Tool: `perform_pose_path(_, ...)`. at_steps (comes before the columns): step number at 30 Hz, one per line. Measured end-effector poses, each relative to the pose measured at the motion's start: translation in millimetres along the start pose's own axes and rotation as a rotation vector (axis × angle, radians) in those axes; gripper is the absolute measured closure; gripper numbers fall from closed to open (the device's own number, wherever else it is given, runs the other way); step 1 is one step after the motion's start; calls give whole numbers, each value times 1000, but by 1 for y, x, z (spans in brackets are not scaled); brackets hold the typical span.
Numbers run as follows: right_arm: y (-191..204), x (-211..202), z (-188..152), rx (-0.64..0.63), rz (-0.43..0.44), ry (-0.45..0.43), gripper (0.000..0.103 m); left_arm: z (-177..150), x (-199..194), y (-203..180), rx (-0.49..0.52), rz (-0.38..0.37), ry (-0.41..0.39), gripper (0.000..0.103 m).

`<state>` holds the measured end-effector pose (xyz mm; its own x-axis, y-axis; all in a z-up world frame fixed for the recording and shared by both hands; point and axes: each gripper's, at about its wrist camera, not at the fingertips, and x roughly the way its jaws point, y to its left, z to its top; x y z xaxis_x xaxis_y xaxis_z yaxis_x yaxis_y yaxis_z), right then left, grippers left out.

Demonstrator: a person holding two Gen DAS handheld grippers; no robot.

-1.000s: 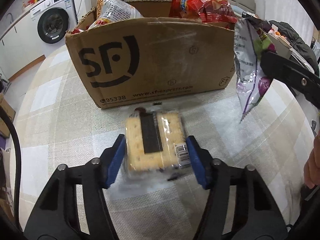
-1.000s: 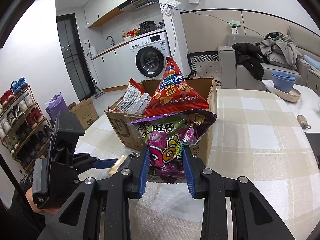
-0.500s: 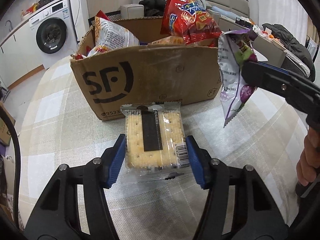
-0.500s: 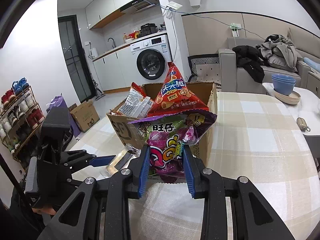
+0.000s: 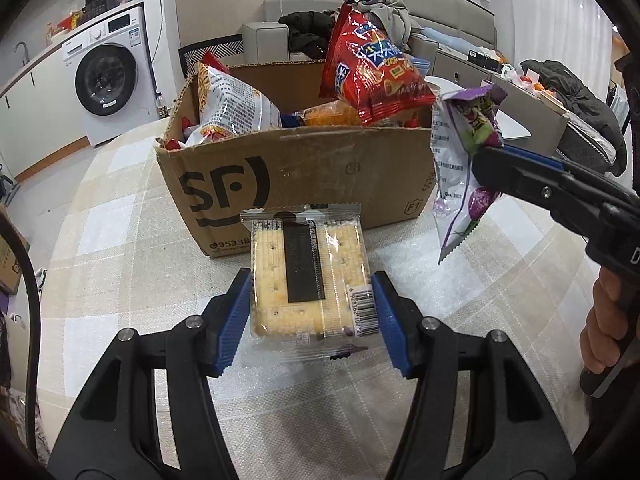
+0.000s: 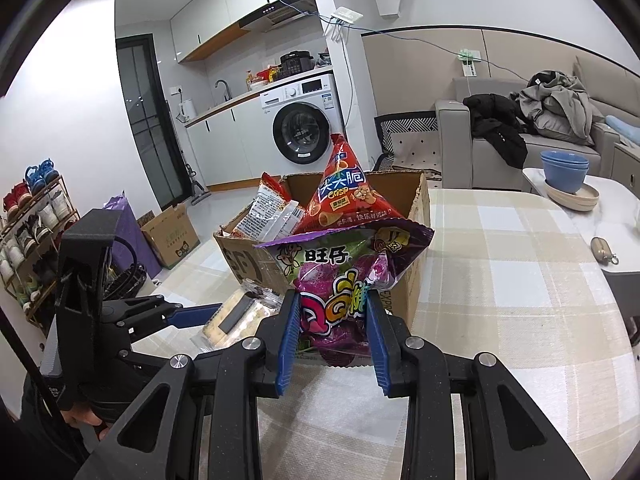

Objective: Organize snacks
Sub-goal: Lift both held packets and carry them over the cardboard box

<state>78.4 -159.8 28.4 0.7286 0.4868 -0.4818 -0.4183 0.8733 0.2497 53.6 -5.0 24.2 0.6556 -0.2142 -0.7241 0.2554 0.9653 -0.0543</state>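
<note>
The cracker packet (image 5: 310,276) sits flat between the blue pads of the left gripper (image 5: 312,312), pinched by its two long edges and held clear of the worktop (image 5: 500,280), just short of the cardboard box (image 5: 296,168) ahead of it. It looks light and fairly stiff, but the crackers inside would likely snap under a hard squeeze, and the clear film looks slippery, so a gentle hold across the biscuit block, not the loose sealed ends, seems best. To its right, the right gripper (image 6: 332,320) is closed on the lower half of a purple candy bag (image 6: 344,276), which hangs soft and puffy by the box's near corner; it probably weighs little and crumples easily. Beyond both, the box already holds a red chip bag (image 5: 368,76) and a white snack bag (image 5: 232,104), standing above its rim.
</note>
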Motion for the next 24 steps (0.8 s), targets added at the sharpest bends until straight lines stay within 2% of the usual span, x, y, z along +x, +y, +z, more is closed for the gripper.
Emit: perform_pose_path(24,-2,-21,7,11,2,-52,71,-19,-111,12,-41,-3,-127,47)
